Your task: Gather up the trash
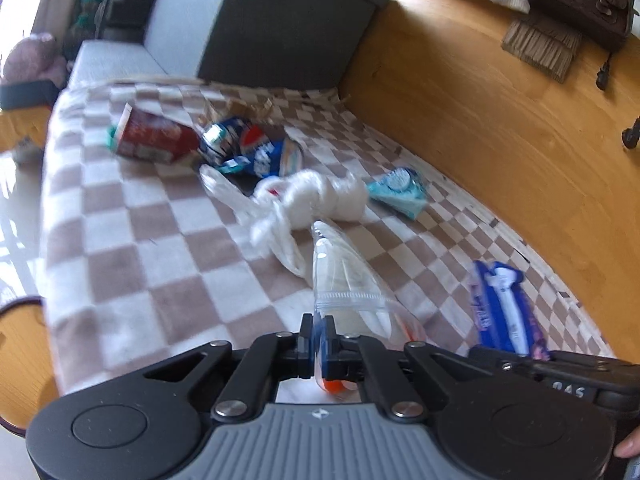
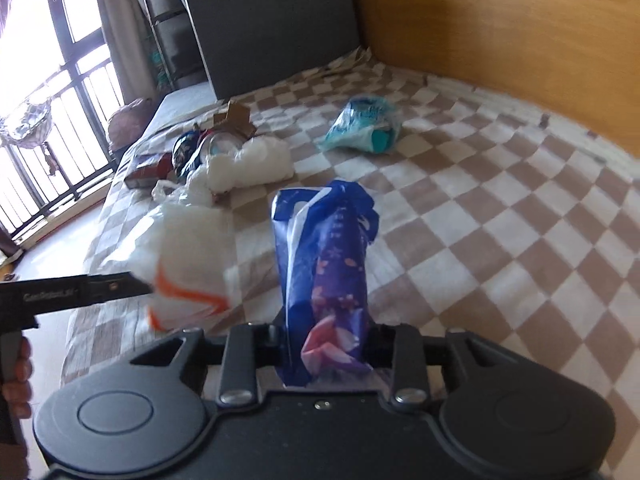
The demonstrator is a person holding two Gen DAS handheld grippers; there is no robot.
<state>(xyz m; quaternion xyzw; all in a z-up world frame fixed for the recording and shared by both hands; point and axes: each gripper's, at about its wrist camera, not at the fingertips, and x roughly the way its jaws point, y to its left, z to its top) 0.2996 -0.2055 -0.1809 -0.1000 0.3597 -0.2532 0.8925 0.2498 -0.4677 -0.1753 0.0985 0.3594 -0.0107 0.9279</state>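
Left wrist view: the left gripper (image 1: 319,334) has its jaws pinched tight on the edge of a clear plastic bag with orange print (image 1: 347,288), which stretches forward from the jaws over a brown-and-white checked blanket (image 1: 132,240). Ahead of the jaws lies a crumpled white plastic bag (image 1: 316,196); beyond it and to the left sit a blue crushed drink can (image 1: 244,148) and a red carton lying on its side (image 1: 156,140). Ahead and to the right of the jaws lies a teal-and-white wrapper (image 1: 400,190). Close to the right of the jaws, a blue-and-white plastic package (image 1: 504,312) is gripped at its near end by the right gripper (image 1: 520,354), seen from the side. Right wrist view: the right gripper (image 2: 326,344) has its jaws closed narrowly on the blue-and-white plastic package (image 2: 324,264), whose purple printed face rises straight forward from between them. To the left of the jaws the left gripper (image 2: 138,286) enters from the edge, holding the clear plastic bag with orange print (image 2: 188,264); a hand (image 2: 16,376) holds its handle. Farther ahead and to the left lie the crumpled white plastic bag (image 2: 248,164) and the red carton (image 2: 150,170); ahead and slightly right lies the teal-and-white wrapper (image 2: 364,124), all on the checked blanket (image 2: 500,240).
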